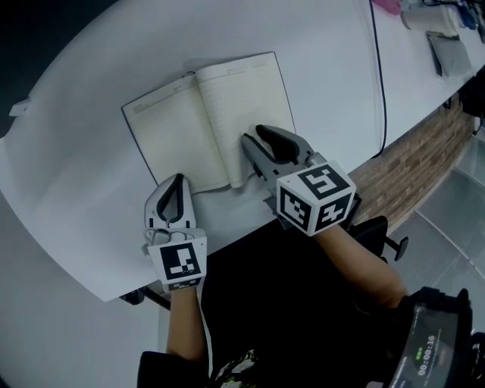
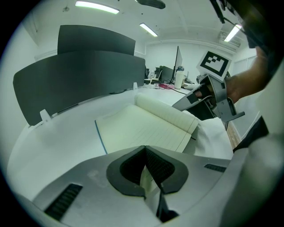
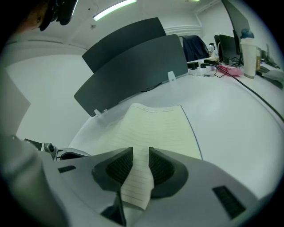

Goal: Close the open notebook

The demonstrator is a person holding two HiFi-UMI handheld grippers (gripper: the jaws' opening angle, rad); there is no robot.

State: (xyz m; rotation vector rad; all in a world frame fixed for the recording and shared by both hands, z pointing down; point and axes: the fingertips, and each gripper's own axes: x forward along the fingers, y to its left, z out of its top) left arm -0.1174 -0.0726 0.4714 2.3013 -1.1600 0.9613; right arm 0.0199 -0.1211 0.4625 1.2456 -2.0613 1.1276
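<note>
Overhead, white strip lights cross the ceiling of an office. A broad, curved white table fills most of the head view. Curved dark grey partition panels stand along its far edge, at 12 o'clock from both grippers.

An open dark-covered notebook with cream lined pages lies flat near the middle of the table. Its spine runs roughly from 11 to 5 o'clock.

The left gripper sits at 7 o'clock from the notebook, its tips at the near edge of the left page. Its jaws are closed tip to tip. A sliver of pale paper shows behind the tips, and whether it is pinched cannot be told.

The right gripper reaches in from 5 o'clock over the near part of the right page. Its jaws stand a narrow gap apart, and a curling page corner shows in that gap with the pads not pressing on it.

At 3 o'clock from the notebook a thin black cable crosses the table from far edge to near edge, well apart from the pages. Beyond it, at 1 to 2 o'clock, stand a pale bottle with a blue cap, a pink item and a dark flat monitor. A brick-patterned strip runs below the table's edge at 4 o'clock.
</note>
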